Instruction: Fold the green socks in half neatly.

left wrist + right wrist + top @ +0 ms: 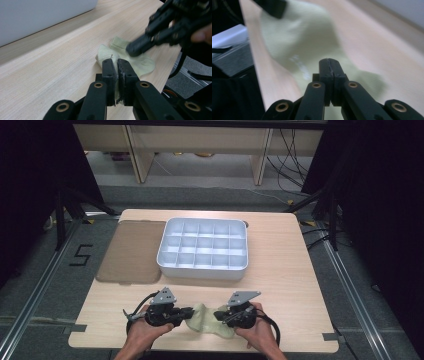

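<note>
Item: pale green sock [207, 320], lying on the table [290, 285] near its front edge, between both tools.
Left gripper [117, 65]: jaws pinched on the sock's edge.
Right gripper [329, 65]: jaws fully closed, nothing visibly caught, resting over the cloth.
Beyond: white divided tray [203, 270], brown mat [131, 251].
Step, as judged: flattening or folding; next calls for the right tool to take hold.

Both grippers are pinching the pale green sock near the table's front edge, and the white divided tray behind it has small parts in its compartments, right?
Not quite: the white plastic divided tray is empty, as the high view shows. The rest holds: the left gripper and right gripper pinch the pale green fabric sock near the wooden table's front edge.
</note>
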